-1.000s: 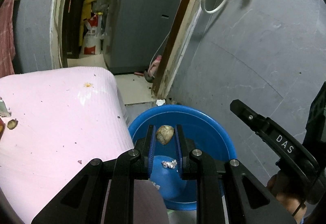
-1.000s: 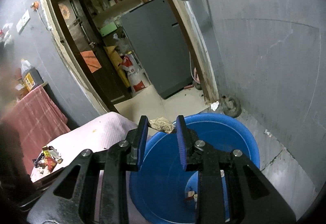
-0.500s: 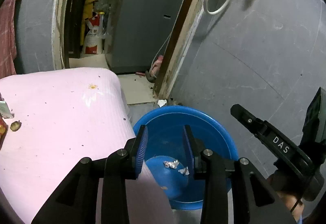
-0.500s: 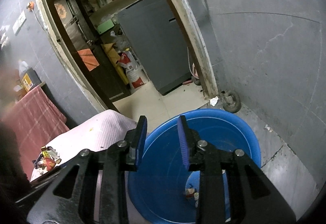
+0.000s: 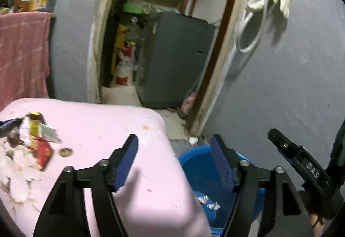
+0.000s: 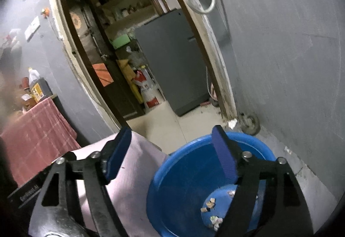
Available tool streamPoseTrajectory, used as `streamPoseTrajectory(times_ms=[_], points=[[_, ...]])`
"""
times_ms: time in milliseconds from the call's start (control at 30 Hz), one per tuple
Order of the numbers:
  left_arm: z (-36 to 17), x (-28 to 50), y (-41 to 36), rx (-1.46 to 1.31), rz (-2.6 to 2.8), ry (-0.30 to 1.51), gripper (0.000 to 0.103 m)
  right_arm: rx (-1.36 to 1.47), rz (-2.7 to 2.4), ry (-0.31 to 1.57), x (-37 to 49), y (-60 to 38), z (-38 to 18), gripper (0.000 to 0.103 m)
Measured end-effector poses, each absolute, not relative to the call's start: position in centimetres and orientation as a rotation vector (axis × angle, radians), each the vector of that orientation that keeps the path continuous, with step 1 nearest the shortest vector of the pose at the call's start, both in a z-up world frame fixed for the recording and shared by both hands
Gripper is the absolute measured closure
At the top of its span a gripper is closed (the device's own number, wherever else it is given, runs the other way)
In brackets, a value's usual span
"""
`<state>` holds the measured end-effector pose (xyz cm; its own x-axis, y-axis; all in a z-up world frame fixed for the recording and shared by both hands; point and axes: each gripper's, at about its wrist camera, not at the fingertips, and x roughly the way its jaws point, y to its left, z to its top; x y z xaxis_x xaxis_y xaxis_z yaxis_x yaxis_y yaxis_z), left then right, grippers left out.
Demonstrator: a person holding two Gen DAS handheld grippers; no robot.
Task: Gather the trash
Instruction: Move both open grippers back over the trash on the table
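Scraps of crumpled trash (image 6: pixel 212 210) lie inside round blue plastic basin (image 6: pixel 254 142), dropped there for collection; left tongs (image 5: pixel 173 161) and right tongs (image 6: pixel 172 152), jaws just opening, hang released and empty above basin, more wrappers (image 5: pixel 32 142) on pink-covered table (image 5: pixel 103 127) beside basin.

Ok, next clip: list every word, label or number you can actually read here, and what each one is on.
"DAS": white letters on the right tool's black arm, left wrist view.
"GenRobot.AI": faint, on the dark block at lower left, right wrist view; only roughly legible.
Wrappers on the pink table: print too blurred.
Bottle label on the red-cloth shelf: too small.
Red-and-white sack in the doorway: unreadable.
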<state>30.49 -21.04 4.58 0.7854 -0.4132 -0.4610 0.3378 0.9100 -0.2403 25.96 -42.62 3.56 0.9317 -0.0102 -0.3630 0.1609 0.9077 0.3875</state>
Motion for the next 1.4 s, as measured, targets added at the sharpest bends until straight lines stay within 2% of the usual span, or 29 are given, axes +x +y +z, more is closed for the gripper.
streamPoseTrajectory(times_ms=[67, 167, 233, 267, 300, 333, 700, 1000, 1233, 1400], points=[[5.1, 30.2, -19.8, -0.158, -0.374, 0.497, 0.023, 0.410, -0.082, 0.330, 25.6, -41.8, 4.1, 0.013], [5.8, 29.7, -18.0, -0.164, -0.320, 0.449, 0.020, 0.392, -0.059, 0.284, 25.3, -40.6, 4.7, 0.002], [6.0, 29.2, -17.0, -0.159, -0.287, 0.426, 0.018, 0.380, -0.040, 0.250, 25.0, -39.6, 5.2, 0.000], [6.2, 29.0, -16.4, -0.155, -0.265, 0.416, 0.007, 0.374, -0.028, 0.239, 24.8, -39.1, 5.4, 0.000], [6.4, 28.8, -15.5, -0.156, -0.235, 0.397, 0.002, 0.371, -0.021, 0.234, 24.9, -38.8, 5.6, 0.000], [6.4, 28.5, -15.0, -0.160, -0.219, 0.379, 0.001, 0.365, -0.007, 0.225, 24.7, -38.2, 5.8, 0.000], [7.5, 25.9, -8.6, -0.134, -0.115, 0.282, 0.001, 0.242, 0.088, 0.057, 22.6, -31.9, 8.2, 0.000], [7.9, 23.9, -2.5, -0.131, -0.036, 0.252, 0.001, 0.003, 0.135, -0.060, 23.0, -23.5, 9.3, 0.000], [6.8, 23.6, 1.2, -0.103, 0.026, 0.262, 0.001, -0.073, 0.180, -0.035, 25.1, -19.0, 9.0, 0.000], [5.1, 24.3, 3.1, -0.081, 0.023, 0.312, 0.001, -0.061, 0.200, 0.083, 28.3, -17.8, 8.3, 0.000]])
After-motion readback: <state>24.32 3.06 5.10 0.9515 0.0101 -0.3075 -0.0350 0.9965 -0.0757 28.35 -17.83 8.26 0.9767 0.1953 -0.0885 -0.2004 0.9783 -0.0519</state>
